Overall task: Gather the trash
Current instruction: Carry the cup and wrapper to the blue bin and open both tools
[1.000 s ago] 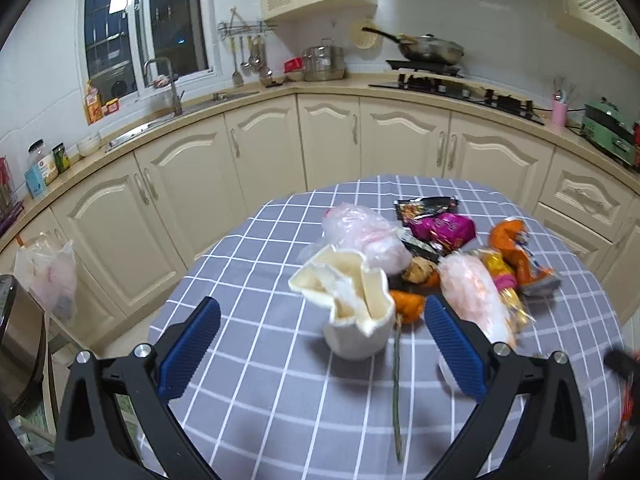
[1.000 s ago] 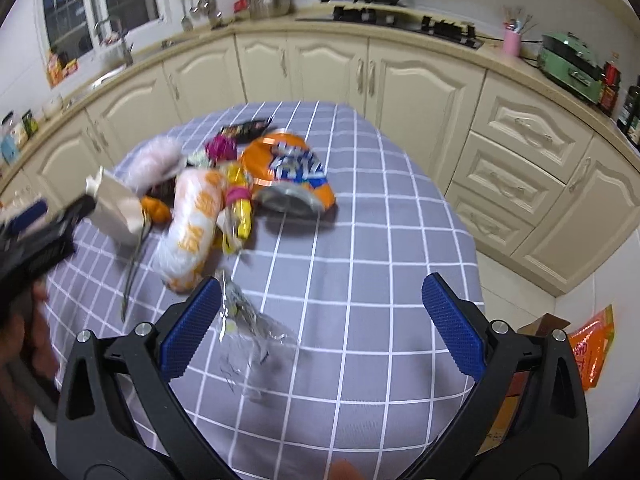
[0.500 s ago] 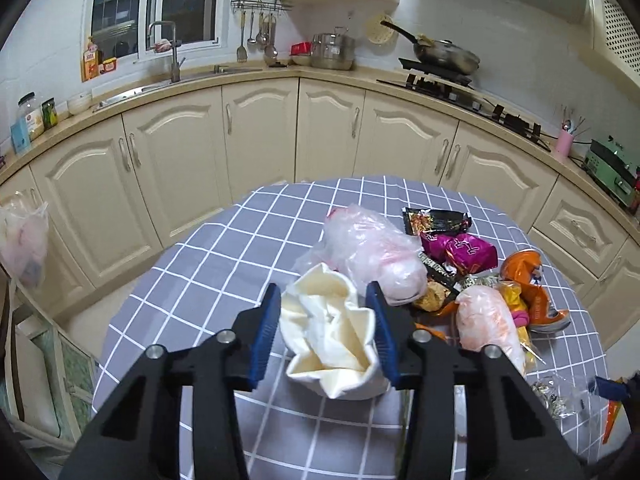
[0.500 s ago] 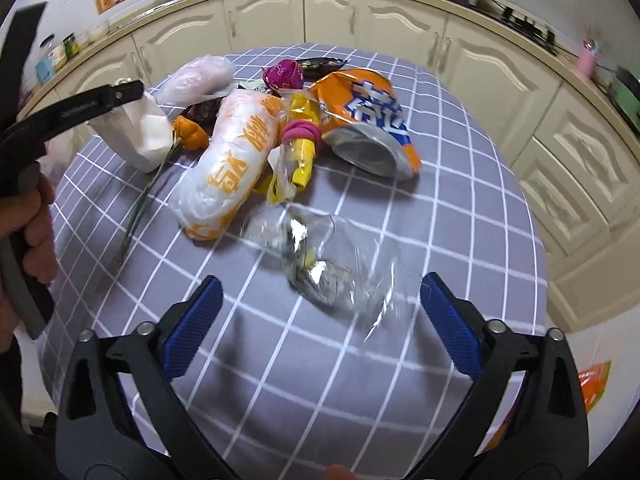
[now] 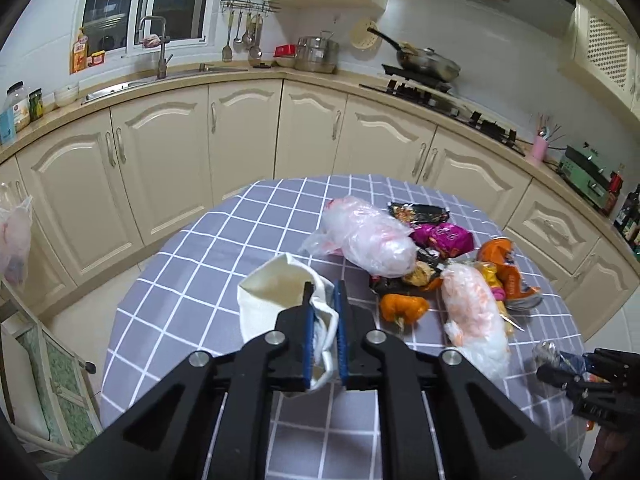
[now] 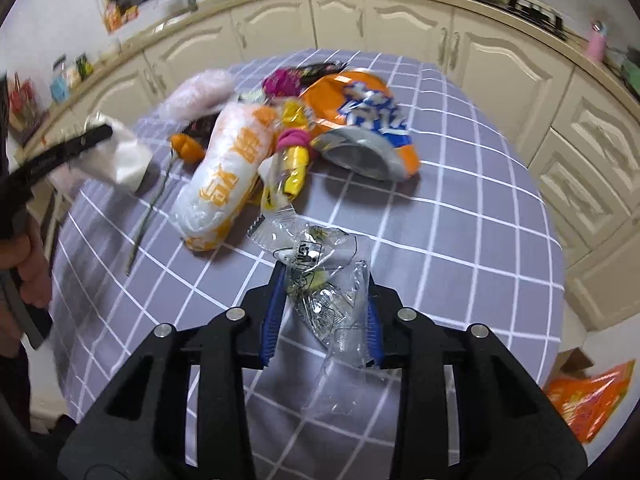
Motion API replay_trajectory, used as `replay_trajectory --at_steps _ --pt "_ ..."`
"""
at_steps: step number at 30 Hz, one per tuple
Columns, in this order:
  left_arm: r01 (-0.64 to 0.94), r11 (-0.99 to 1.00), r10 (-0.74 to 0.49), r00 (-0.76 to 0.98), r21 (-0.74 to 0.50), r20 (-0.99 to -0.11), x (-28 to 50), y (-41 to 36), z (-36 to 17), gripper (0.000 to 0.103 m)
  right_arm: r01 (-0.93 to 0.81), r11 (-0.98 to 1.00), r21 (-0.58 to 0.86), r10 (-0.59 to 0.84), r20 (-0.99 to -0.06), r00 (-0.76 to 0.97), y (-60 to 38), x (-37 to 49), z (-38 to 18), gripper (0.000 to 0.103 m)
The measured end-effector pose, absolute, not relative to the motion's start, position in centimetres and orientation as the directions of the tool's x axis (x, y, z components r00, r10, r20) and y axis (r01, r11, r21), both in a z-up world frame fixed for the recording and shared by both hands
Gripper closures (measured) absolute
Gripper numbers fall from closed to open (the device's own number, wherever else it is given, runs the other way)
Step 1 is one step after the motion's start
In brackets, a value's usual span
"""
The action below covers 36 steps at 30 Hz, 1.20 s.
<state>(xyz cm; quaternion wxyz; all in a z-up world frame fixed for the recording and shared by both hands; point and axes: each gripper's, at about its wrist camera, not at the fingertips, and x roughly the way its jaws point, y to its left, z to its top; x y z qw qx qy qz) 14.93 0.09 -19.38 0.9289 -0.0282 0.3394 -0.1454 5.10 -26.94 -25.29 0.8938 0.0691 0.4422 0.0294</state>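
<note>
While the jaws of the left gripper (image 5: 322,288) are closing on the rim of the white bag (image 5: 276,300), which probably serves to receive the trash, the right gripper (image 6: 322,280) is closing around a clear wrapper (image 6: 320,276) (its pads seem already touching it). Other wrappers lie near on the checked table (image 6: 460,220), waiting.
</note>
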Motion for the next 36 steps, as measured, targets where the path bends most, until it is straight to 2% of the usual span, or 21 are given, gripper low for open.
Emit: replay_trajectory --at_steps 6,10,17,21,26,31,36 --pt "0.314 0.936 -0.345 0.740 -0.158 -0.578 12.0 -0.4 -16.8 0.094 0.059 0.970 0.235 0.136 -0.731 0.668 -29.9 3.1 -23.7 0.069" --pt "0.434 0.881 -0.463 0.707 -0.190 -0.534 9.7 -3.8 -13.8 0.094 0.129 0.953 0.273 0.100 -0.689 0.718 -33.2 0.7 -22.6 0.069" --pt "0.732 0.648 -0.715 0.491 -0.209 -0.498 5.9 -18.7 -10.9 0.094 0.395 0.844 0.363 -0.061 -0.667 0.742 -45.0 -7.6 -23.7 0.069" --pt "0.833 0.505 -0.760 0.306 -0.226 -0.573 4.3 -30.6 -13.2 0.094 0.562 0.706 0.432 -0.127 -0.703 0.700 -53.1 -13.3 -27.5 0.069" --pt "0.897 0.391 -0.679 0.128 -0.208 -0.722 1.5 -43.4 -20.3 0.094 0.700 0.552 0.453 -0.118 -0.789 0.603 -60.1 -16.6 -35.6 0.069" --pt "0.934 0.321 -0.476 0.017 -0.156 -0.879 -1.1 -53.6 -30.5 0.094 0.775 0.371 0.512 0.005 -0.836 0.549 -65.4 -17.0 -45.5 0.069" --pt "0.946 0.298 -0.331 -0.027 -0.131 -0.943 -2.4 -59.7 -38.0 0.094 0.800 0.249 0.546 0.083 -0.835 0.544 -68.1 -16.7 -52.0 0.068"
